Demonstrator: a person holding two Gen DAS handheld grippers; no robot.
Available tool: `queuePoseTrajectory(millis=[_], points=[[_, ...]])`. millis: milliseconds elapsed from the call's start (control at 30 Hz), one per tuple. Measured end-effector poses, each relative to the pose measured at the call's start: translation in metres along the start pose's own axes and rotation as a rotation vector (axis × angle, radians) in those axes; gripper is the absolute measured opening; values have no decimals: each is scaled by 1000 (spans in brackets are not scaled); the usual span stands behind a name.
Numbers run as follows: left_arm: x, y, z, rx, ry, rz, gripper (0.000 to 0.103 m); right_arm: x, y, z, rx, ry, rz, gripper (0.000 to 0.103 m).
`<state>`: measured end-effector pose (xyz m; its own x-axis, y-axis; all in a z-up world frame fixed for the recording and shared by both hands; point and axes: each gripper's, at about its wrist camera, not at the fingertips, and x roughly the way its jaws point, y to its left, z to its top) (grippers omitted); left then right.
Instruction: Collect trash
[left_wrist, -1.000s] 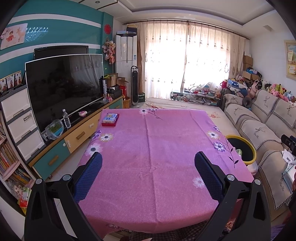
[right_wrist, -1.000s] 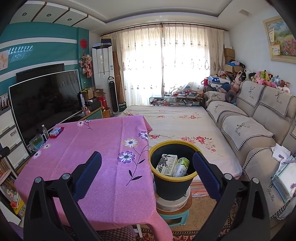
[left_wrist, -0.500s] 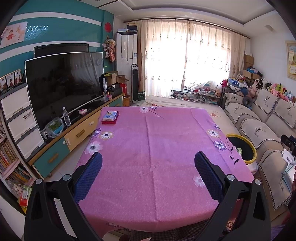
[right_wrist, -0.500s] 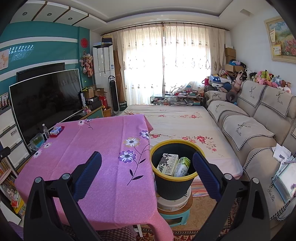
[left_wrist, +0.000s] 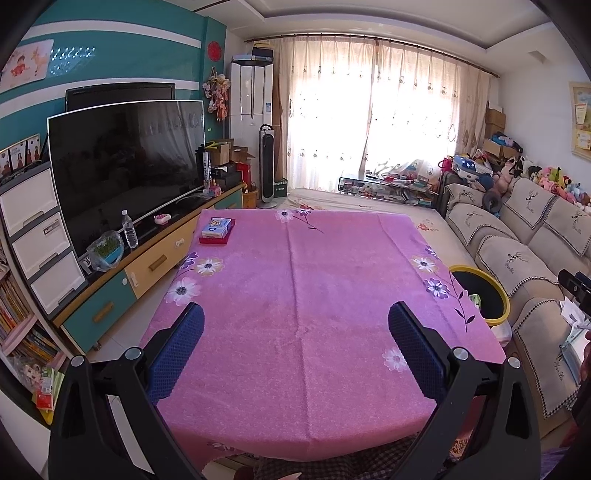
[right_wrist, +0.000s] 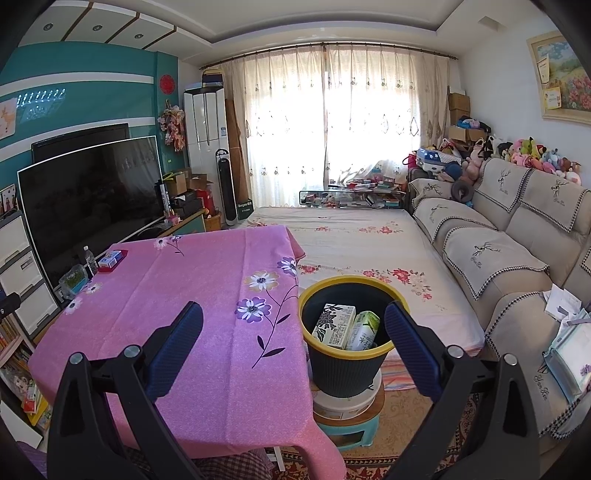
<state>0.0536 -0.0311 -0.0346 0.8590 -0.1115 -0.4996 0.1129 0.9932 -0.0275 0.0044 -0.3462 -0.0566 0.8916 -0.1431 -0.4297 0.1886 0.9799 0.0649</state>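
Left gripper (left_wrist: 295, 343) and right gripper (right_wrist: 293, 341): jaws spread, empty. Bin (right_wrist: 347, 371), lower centre of the right view beside the desk (right_wrist: 192, 317), holds two cartons (right_wrist: 334, 326). A box (left_wrist: 217, 227), upper left of the left view, lies far across the desk, likelier reached by the left gripper.

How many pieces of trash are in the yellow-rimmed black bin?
2 show. A black-and-white patterned carton leans at the left inside the yellow-rimmed black bin, and a green-and-white carton leans right beside it. More may lie hidden underneath.
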Motion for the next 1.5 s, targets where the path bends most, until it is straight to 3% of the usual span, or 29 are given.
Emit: queuePoseTrajectory(millis=[433,700,833,933,1033,1233,1367,1500], points=[[7,-2,-3,-10,19,-2,98,2,1,-1,-1,5,0,94],[13,-1,-2,-34,-1,-69,98,9,4,-4,-2,19,5,94],[34,-4,9,6,32,-41,98,23,11,0,-21,40,24,94],[67,5,24,7,32,0,98,42,24,12,-48,60,78,95],[125,25,37,-10,63,49,98,80,45,26,-79,107,128,96],[267,61,50,-42,225,82,98,200,93,43,-125,228,204,96],[348,79,50,-110,332,80,98,288,121,39,-166,334,207,96],[398,78,51,-66,379,106,98,350,136,36,-167,404,160,96]])
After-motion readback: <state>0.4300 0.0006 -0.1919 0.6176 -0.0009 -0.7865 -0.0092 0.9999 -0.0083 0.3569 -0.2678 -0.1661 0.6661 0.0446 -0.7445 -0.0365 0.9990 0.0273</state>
